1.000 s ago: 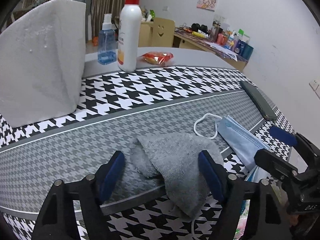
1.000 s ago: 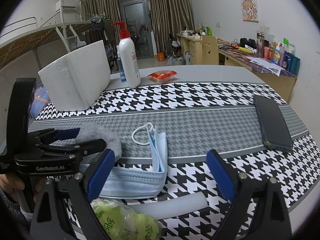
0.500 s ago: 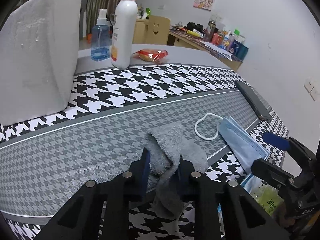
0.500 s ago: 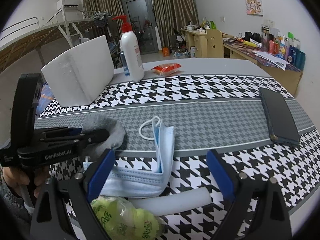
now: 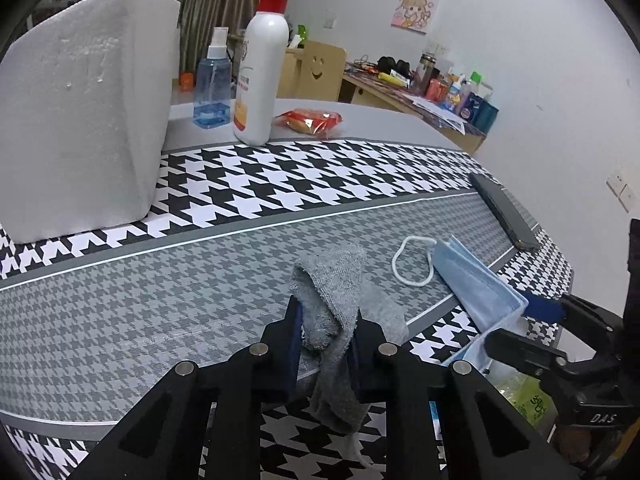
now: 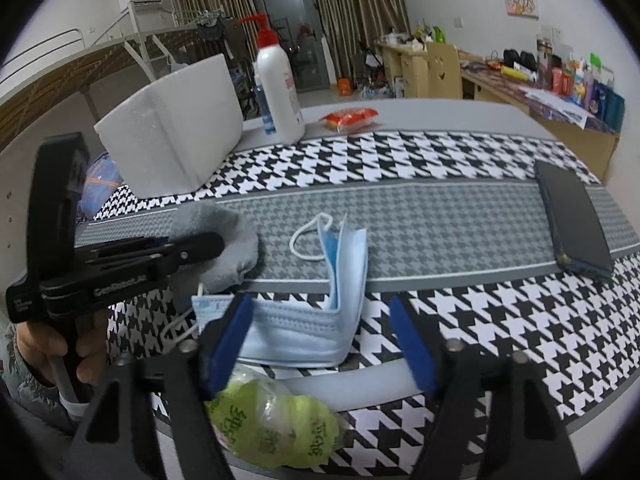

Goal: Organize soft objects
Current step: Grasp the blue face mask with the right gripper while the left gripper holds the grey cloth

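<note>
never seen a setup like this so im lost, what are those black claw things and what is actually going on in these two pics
The black claws are hand-held grippers, one in each of a person's hands; no robot arm is involved. Each carries a fisheye camera looking forward along its two fingers, so each picture is one gripper's own view.

In the left one's view, the left gripper is shut on a grey sock, pinching it above the houndstooth table cover.

In the right one's view, the right gripper is open, hovering over a blue face mask. The left one, with the person's hand, shows at that picture's left.

Also on the table: a white foam block, a lotion pump bottle, a blue spray bottle, a red snack packet, a dark phone and bagged tennis balls.
</note>
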